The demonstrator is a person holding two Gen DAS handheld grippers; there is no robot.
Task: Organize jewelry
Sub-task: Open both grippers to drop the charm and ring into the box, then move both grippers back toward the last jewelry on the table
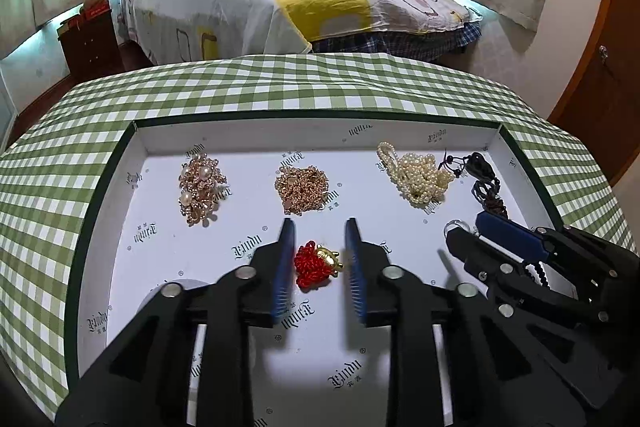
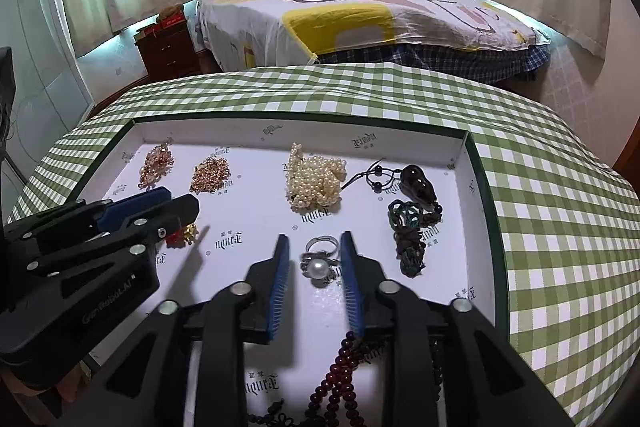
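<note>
A shallow white cardboard tray with a dark green rim lies on a green-and-white checked tablecloth.

The left gripper hangs low over the tray floor with its blue-padded fingers spread. A small red knotted-cord charm with a gold ornament lies on the tray between them, closer to the left pad, and neither pad presses on it. In the right wrist view this gripper reaches in from the left, and the charm peeks out just under its tip.

The right gripper is likewise parted. A silver ring set with a white pearl rests on the tray between its fingers, near the right-hand pad; whether it touches that pad cannot be told. Strands of dark red beads lie below the right finger, at the near edge of the view.

Along the far side of the tray sit four separate heaps: a rose-gold and pearl cluster piece, a pile of fine gold chain, a bundle of cream pearl strands, and, at the right end, a dark cord necklace with a glossy brown gourd-shaped pendant. All four lie well beyond the fingertips.
</note>
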